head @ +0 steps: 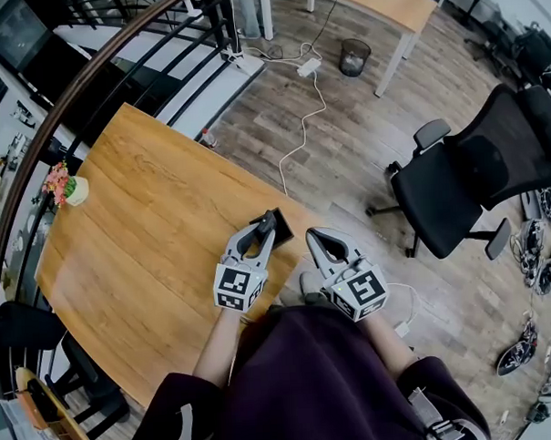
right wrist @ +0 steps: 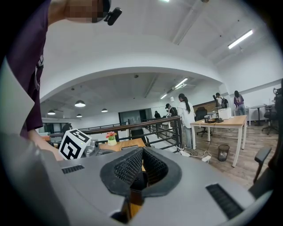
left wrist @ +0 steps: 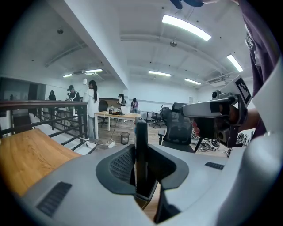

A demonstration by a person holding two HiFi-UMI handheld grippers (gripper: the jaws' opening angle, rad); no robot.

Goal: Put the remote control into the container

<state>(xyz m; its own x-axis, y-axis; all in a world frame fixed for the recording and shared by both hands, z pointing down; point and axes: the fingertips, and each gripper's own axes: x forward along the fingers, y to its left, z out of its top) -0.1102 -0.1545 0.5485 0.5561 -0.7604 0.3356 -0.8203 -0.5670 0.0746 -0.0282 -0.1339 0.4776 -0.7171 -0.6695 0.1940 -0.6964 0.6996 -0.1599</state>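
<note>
A black remote control [head: 281,226] stands edge-on between the jaws of my left gripper [head: 268,228], which is shut on it just above the near right corner of the wooden table [head: 148,229]. In the left gripper view the remote [left wrist: 140,132] rises upright out of the left gripper [left wrist: 140,152]. My right gripper [head: 315,237] hovers beside it to the right, past the table edge, shut with nothing held; its ribbed pads [right wrist: 132,165] meet in the right gripper view. No container shows in any view.
A small pot of flowers [head: 68,188] stands at the table's far left edge. A black office chair [head: 465,183] is on the floor to the right. A railing [head: 105,67] curves behind the table. People stand by a desk [left wrist: 116,115] far off.
</note>
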